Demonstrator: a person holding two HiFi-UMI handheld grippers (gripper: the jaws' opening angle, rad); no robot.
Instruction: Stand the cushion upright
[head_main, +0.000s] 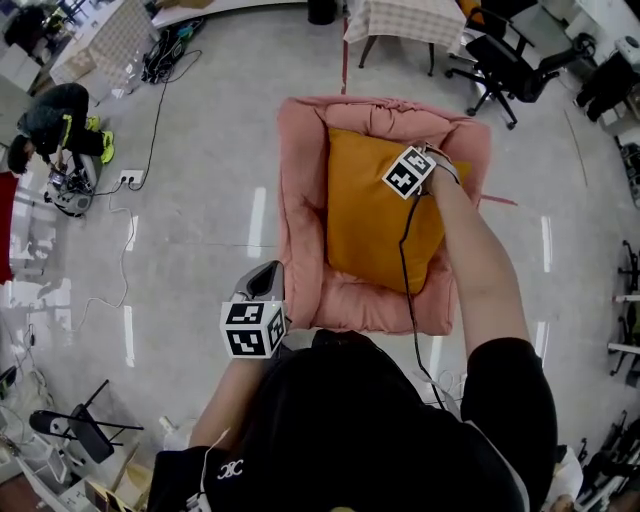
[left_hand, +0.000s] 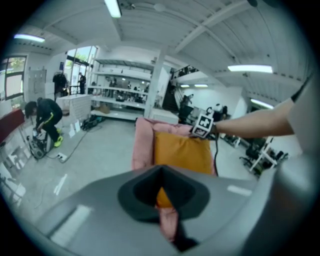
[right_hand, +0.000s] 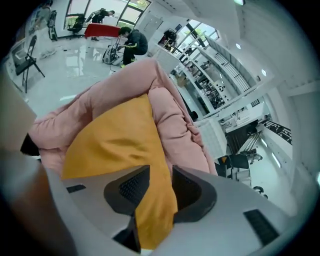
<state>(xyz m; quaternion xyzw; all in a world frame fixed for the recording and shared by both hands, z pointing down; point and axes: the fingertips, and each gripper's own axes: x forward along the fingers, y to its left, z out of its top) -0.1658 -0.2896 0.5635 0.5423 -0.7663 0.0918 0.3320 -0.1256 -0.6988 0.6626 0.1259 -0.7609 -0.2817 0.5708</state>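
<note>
An orange cushion (head_main: 375, 205) lies flat inside a pink padded bed (head_main: 300, 200) on the floor. My right gripper (head_main: 425, 155) reaches down at the cushion's far right corner, under its marker cube. In the right gripper view the cushion's corner (right_hand: 115, 145) runs down between the jaws of the right gripper (right_hand: 156, 175), which stand a little apart around it. My left gripper (head_main: 265, 278) hovers off the bed's near left corner, jaws together and empty. In the left gripper view the left gripper (left_hand: 161, 172) points at the cushion (left_hand: 182, 152) and the bed (left_hand: 142, 145).
A person (head_main: 55, 115) crouches over equipment at the far left, with cables and a power strip (head_main: 130, 178) on the floor near the bed. An office chair (head_main: 505, 60) and a cloth-covered table (head_main: 405, 20) stand beyond the bed. A folding chair (head_main: 75, 425) lies at the lower left.
</note>
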